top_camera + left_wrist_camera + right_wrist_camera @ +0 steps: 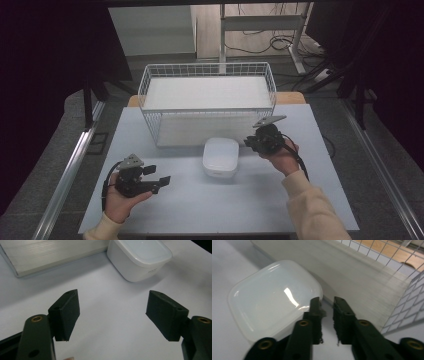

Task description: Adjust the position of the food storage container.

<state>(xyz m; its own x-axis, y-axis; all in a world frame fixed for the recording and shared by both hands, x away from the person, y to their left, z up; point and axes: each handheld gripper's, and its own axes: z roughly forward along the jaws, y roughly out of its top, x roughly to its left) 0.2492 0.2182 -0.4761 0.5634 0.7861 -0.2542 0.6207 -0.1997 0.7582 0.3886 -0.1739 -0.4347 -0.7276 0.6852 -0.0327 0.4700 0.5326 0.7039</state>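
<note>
A white lidded plastic container (221, 156) sits in the middle of the pale table (210, 205), just in front of a white wire basket (150, 82). My left gripper (159, 176) is held low at the front left, pointing toward the container, jaws wide open with nothing between them. In the left gripper view the left gripper (112, 312) frames bare table, with the container (140, 257) farther off. My right gripper (248, 142) hovers by the container's far right corner. In the right gripper view the right gripper (327, 302) has its jaws almost together, holding nothing, beside the container's lid (272, 297).
The basket holds a flat white slab (207, 92); its wire wall (402, 307) stands close to the right of the right gripper. Table edges run along metal rails (70, 170) on both sides. Cables lie on the floor behind the table (280, 42).
</note>
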